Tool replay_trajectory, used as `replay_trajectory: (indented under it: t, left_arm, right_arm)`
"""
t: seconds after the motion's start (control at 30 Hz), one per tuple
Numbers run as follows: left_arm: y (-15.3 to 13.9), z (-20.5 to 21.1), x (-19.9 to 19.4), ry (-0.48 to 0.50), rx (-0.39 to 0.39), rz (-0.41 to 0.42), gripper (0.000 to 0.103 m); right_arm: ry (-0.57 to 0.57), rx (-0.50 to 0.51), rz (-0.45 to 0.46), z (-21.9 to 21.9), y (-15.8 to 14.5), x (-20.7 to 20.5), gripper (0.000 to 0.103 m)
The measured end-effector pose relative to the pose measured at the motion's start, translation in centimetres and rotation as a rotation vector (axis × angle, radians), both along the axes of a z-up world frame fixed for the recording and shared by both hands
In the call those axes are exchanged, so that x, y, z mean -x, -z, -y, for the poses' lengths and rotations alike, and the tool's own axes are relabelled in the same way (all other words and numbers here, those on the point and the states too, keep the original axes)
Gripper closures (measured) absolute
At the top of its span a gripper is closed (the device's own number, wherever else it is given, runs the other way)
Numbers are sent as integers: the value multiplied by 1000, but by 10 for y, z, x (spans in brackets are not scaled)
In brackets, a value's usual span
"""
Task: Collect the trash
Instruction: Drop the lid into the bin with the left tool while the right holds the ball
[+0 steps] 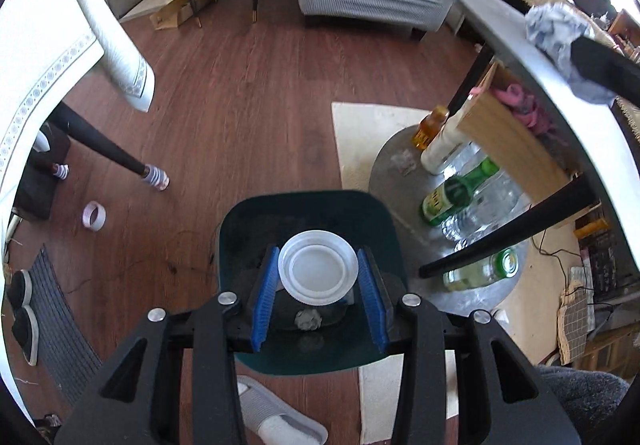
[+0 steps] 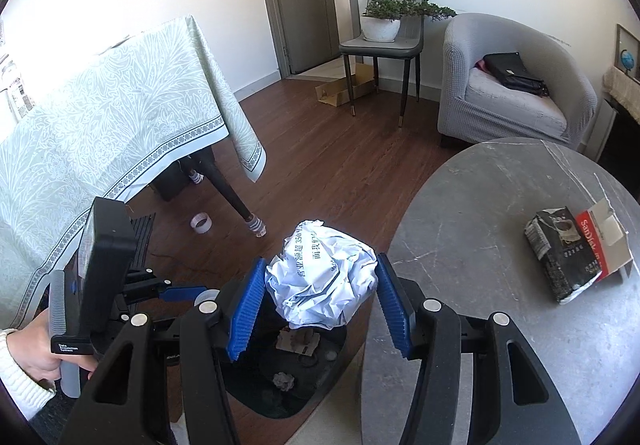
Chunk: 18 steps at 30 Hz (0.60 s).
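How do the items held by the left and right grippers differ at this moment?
The left gripper holds a white plastic lid, flat, round and rigid; the right gripper holds a crumpled paper ball, bulky, irregular and printed with text. The lid is smooth, the paper ball creased. Both hang above the dark bin.

Bin on the floor beside the table

The lid point(image 1: 318, 272) sits between the left tool's point(image 1: 319, 295) fingers above the bin point(image 1: 240, 229); the paper ball point(image 2: 322, 281) sits between the right tool's point(image 2: 321, 299) fingers over the bin, left of the table point(image 2: 480, 205), which carries a carton point(image 2: 576, 253); bottles point(image 1: 452, 197) lie under it
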<state>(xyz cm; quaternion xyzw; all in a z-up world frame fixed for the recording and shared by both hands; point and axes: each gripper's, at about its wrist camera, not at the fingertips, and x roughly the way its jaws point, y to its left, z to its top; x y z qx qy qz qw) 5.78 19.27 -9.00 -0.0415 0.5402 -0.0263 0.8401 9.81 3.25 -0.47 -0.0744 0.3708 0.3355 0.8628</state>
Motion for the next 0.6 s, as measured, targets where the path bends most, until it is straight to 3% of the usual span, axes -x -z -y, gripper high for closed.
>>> replay_trajectory:
  t: [0.47,0.6]
  left_arm:
    - [54,-27,17,1,-26,-179,60]
    - [60,-34,19,0,-28,-200,52]
  right_arm:
    - [-78,33,-42,-49,24,3,48]
    - [-90,48,-57,-60,32,2,48]
